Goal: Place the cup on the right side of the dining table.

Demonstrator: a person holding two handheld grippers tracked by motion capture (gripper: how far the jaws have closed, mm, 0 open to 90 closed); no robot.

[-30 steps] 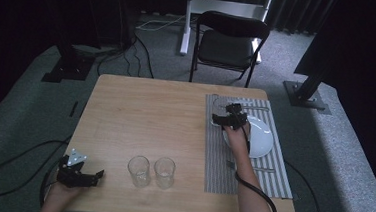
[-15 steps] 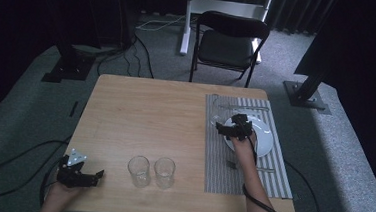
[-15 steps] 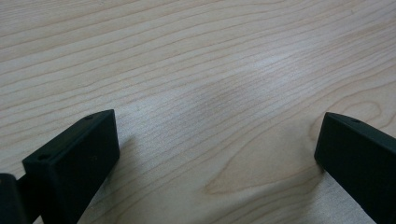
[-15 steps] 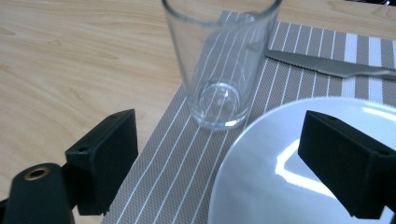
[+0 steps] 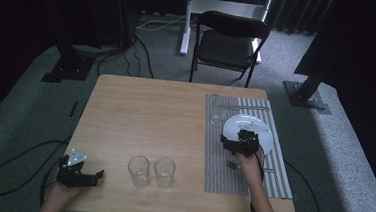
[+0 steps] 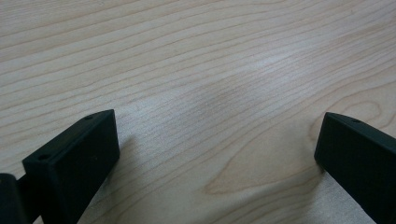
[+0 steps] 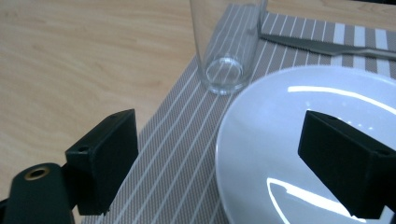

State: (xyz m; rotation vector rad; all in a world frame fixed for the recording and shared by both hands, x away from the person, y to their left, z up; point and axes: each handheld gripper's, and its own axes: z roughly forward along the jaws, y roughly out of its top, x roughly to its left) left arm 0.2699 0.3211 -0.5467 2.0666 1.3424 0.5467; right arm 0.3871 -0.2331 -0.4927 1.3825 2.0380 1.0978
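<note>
Since a second ago the right gripper has drawn back toward the person, from the far end of the striped placemat to the near rim of the white plate. Its jaws stand wide apart, holding nothing; a glass stands just beyond, with what looks like a knife behind. The left gripper rests on the table, likewise spread empty, near two tumblers.

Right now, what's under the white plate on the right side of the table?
The white plate sits on a grey striped placemat, which lies on the wooden table. The mat directly beneath the plate is covered, so anything there can't be seen.
</note>
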